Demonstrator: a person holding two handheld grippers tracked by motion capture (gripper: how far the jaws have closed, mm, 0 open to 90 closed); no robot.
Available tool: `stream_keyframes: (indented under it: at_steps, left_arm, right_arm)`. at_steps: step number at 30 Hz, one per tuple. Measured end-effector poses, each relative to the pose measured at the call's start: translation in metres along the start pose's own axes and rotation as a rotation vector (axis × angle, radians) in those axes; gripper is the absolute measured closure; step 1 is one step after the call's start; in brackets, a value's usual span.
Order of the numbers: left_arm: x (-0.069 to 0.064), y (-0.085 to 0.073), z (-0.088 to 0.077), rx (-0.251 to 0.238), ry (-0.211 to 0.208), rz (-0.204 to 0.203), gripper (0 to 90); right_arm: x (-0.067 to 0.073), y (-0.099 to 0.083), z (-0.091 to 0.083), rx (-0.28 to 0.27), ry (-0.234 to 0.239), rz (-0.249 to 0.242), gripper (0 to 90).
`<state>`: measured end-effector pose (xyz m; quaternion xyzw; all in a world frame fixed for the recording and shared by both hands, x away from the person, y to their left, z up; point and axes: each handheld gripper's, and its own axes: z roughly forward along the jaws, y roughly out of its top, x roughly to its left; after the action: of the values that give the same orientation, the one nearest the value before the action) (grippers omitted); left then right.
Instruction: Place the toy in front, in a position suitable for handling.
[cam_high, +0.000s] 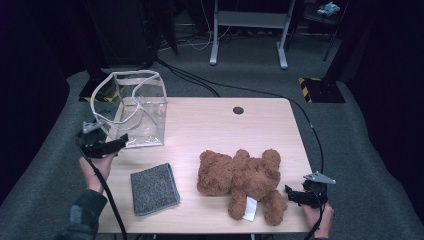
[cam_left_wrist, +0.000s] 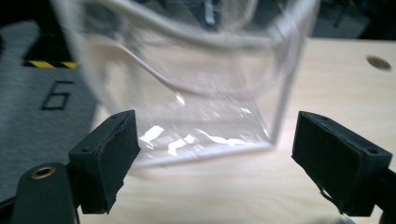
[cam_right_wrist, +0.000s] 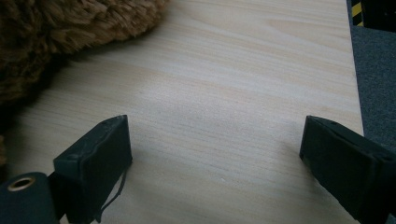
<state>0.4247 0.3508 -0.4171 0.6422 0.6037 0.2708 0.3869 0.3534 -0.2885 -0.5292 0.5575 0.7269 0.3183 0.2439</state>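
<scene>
Clear plastic is what the bag (cam_high: 134, 107) on the far-left part of the worktop (cam_high: 210, 125) is made of: a boxy, see-through thing with pale whitish trim along the edges and a top rim that's crumpled out of shape. Looks like nothing inside it, just glare and reflections on the walls. Worktop itself is light wood grain with a small dark round hole (cam_high: 238, 110) near the far edge. Near the front sits a flat, speckled grey cloth (cam_high: 154, 188), roughly square and folded, and to its right a fuzzy brown teddy bear (cam_high: 242, 181) lying flat with a white tag on it. Left tongs (cam_high: 106, 144) are wide open with nothing between the 2 black foam-like pads; in the left gripper view (cam_left_wrist: 215, 161) the bag stands right ahead of them, its bottom edge just beyond the pads, not touching as far as I can see, and the bag is a bit blurry there. Right tongs (cam_high: 295, 196) sit at the front-right corner of the worktop, just beside the bear's leg; in the right gripper view (cam_right_wrist: 215, 163) they're also wide open over bare wood, holding nothing, with brown fur off to the upper left.
</scene>
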Motion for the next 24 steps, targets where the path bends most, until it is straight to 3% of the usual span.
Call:
stream_keyframes:
  at_steps: [5, 9, 11, 15, 18, 23, 24]
  left_arm:
    - [-0.027, -0.016, 0.020, 0.014, -0.036, 0.042, 15.2]
    - [-0.050, -0.020, 0.036, 0.013, -0.053, 0.094, 20.2]
    - [-0.060, -0.021, 0.044, 0.001, -0.066, 0.094, 23.5]
    - [-0.078, -0.020, 0.059, 0.027, -0.090, 0.128, 29.6]
    - [-0.086, -0.018, 0.070, 0.049, -0.095, 0.177, 34.3]
    - [-0.090, -0.013, 0.087, 0.070, -0.157, 0.168, 41.9]
    - [-0.091, -0.012, 0.090, 0.086, -0.162, 0.194, 43.1]
  right_arm:
    - [0.000, 0.000, 0.000, 0.000, 0.000, 0.001, 8.3]
    - [0.000, 0.000, 0.000, -0.001, 0.000, -0.001, 8.3]
    - [0.000, 0.000, 0.000, 0.000, 0.000, -0.001, 8.3]
    - [0.000, 0.000, 0.000, 0.000, 0.000, 0.001, 8.3]
    - [0.000, 0.000, 0.000, 0.000, 0.000, 0.000, 8.4]
    - [0.000, 0.000, 0.000, 0.000, 0.000, 0.000, 8.4]
    - [0.000, 0.000, 0.000, 0.000, 0.000, 0.000, 8.3]
